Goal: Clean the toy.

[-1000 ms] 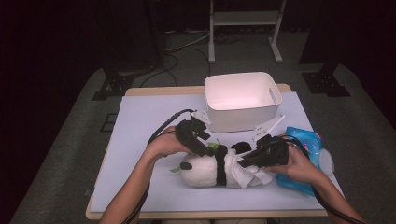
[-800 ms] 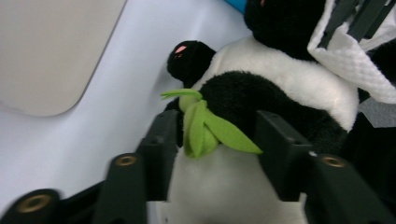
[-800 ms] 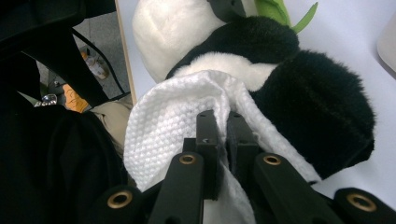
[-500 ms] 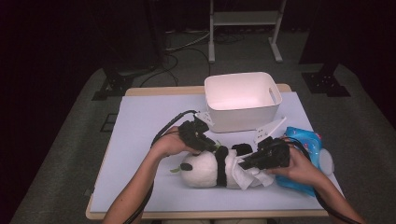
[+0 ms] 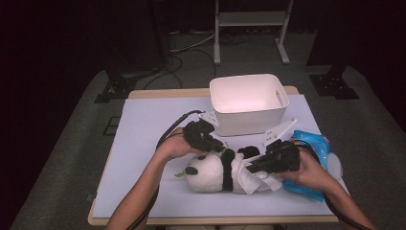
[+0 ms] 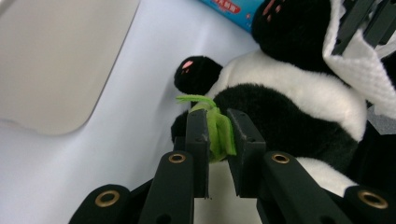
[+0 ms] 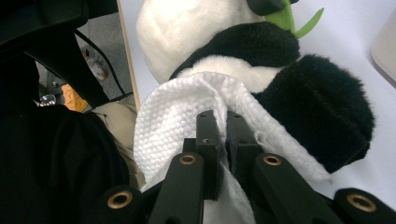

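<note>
Now the left hand-held gripper [image 6: 218, 135] has its jaws nearly together, pinched on the green felt leaf [image 6: 217, 130] that sticks out beside the toy panda's [image 5: 215, 172] black arm. The right hand-held gripper [image 7: 217, 135] is clamped tight on a fold of white wipe [image 7: 180, 126], with almost no gap between its jaws, and the wipe is pressed against the panda's white belly next to a black leg [image 7: 322, 123]. The panda lies on its side on the counter [image 5: 143, 124], just in front of the white bin [image 5: 249, 103]. A blue wipes packet [image 5: 313, 148] lies by the person's right hand; its red label carries white writing too small to read.
</note>
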Tool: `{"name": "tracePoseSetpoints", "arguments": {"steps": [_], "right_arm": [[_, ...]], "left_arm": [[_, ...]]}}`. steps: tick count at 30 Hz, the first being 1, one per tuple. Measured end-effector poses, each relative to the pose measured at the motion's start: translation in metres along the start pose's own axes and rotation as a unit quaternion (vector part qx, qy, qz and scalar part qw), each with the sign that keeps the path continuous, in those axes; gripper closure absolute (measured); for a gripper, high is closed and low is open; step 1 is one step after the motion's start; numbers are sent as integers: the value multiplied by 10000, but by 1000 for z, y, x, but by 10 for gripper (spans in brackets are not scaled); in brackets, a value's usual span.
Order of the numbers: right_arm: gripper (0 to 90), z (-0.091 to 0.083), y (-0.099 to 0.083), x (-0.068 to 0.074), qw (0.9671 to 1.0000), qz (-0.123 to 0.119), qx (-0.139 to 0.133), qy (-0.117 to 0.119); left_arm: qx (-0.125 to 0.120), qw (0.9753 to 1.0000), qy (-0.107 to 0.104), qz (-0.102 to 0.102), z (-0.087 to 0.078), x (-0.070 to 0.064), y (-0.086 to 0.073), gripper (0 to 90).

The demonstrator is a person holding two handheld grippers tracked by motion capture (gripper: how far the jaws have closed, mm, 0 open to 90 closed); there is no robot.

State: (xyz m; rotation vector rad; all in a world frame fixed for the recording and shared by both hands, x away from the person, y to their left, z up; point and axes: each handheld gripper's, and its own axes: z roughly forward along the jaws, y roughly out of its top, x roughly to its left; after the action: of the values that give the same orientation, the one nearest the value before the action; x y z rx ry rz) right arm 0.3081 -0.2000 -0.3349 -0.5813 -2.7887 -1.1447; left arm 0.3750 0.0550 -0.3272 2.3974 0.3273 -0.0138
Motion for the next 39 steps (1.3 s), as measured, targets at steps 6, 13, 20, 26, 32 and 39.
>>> {"name": "tracePoseSetpoints", "arguments": {"steps": [6, 13, 20, 26, 32, 39], "right_arm": [[850, -1, 2, 4, 10000, -30, 28, 31], [850, -2, 2, 7, 10000, -77, 57, 0], [850, 6, 1, 5, 9998, -73, 183, -14], [850, 14, 1, 4, 9996, -57, 280, -1], [850, -6, 10, 1, 9996, -79, 83, -246], [849, -21, 29, -26, 9975, 153, 109, -677]], "left_arm": [[-48, 9999, 5, 100, -3, -3, 8, 797], [-132, 9997, 52, 173, -7, -6, 16, 797], [-249, 9992, 120, 285, -16, -11, 25, 797], [-145, 9994, -37, 306, -6, -13, 21, 791], [-232, 9990, -185, 331, -2, -17, 15, 775], [-287, 9984, -279, 397, 1, -25, 11, 770]]}}
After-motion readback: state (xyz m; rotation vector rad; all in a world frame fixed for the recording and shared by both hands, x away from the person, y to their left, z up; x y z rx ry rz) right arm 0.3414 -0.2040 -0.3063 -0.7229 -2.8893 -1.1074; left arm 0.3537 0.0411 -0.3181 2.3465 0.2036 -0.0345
